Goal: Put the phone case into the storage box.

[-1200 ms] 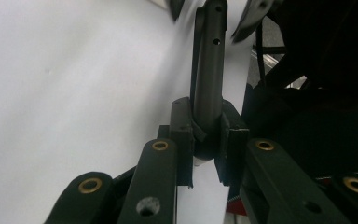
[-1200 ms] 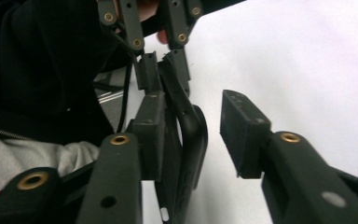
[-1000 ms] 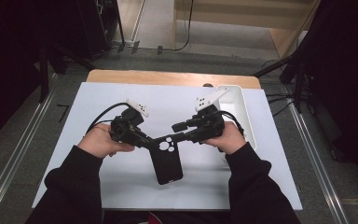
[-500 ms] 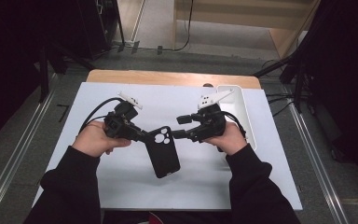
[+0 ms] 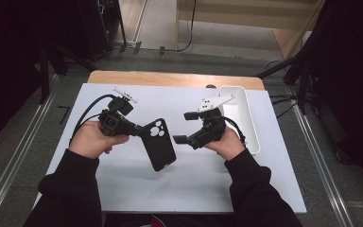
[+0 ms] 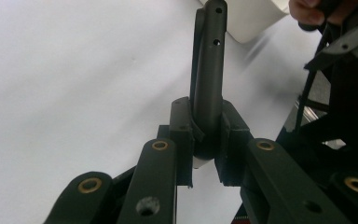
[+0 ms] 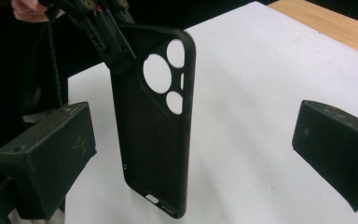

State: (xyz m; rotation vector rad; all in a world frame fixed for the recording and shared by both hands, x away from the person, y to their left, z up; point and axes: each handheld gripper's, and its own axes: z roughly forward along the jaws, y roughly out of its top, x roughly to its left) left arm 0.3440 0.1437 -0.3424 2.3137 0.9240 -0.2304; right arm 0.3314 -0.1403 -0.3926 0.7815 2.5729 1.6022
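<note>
While the left gripper (image 5: 137, 129) pinches the top corner of the phone case (image 5: 159, 144) above the white mat (image 5: 123, 175), the right gripper (image 5: 183, 127), whose jaws have just been opening wide, should stay clear beside it.

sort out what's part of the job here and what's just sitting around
In the job:
- black phone case, held up off the table
- left tool, shut on the case's camera end
- right tool, jaws just opened, clear of the case

Lying about:
- white tray by the right hand
- white mat on the table
</note>
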